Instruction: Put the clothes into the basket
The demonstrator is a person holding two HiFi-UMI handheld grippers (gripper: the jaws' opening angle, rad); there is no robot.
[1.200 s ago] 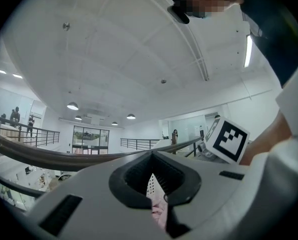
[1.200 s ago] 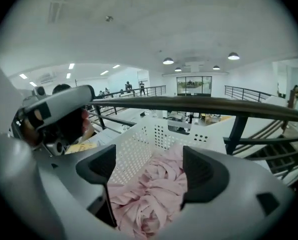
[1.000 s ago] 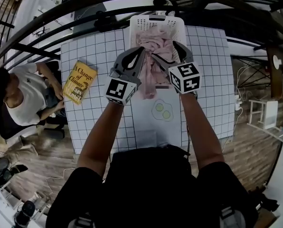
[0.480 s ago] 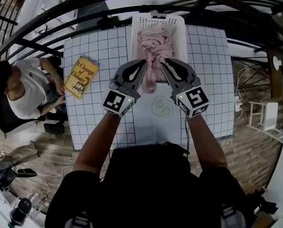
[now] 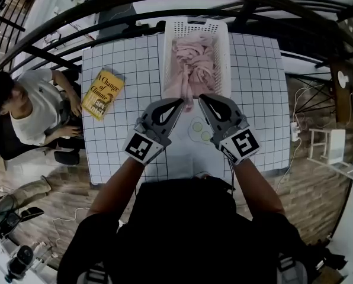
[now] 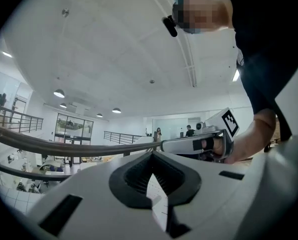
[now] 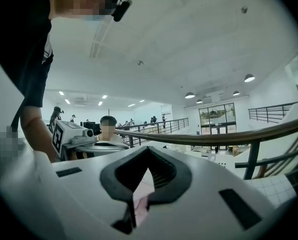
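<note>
A white basket (image 5: 224,58) stands at the table's far edge. Pink clothes (image 5: 193,61) fill it, and one end hangs over its near rim. My left gripper (image 5: 180,101) (image 6: 151,153) is just short of that hanging end, shut and empty. My right gripper (image 5: 202,97) (image 7: 148,149) is beside it; its jaws have just been closing and now stand shut with nothing between them. Pink cloth only shows through the slit behind them. Both grippers point level toward the basket.
A yellow book (image 5: 102,93) lies on the left of the gridded white table (image 5: 253,99). A sheet with green circles (image 5: 199,130) lies under my hands. A person (image 5: 22,108) sits at the left, beyond the table. Dark railings curve round the far side.
Both grippers drew back from the basket toward me. The right jaws, open round the pink clothes, let go and closed. The clothes now lie in the basket.
</note>
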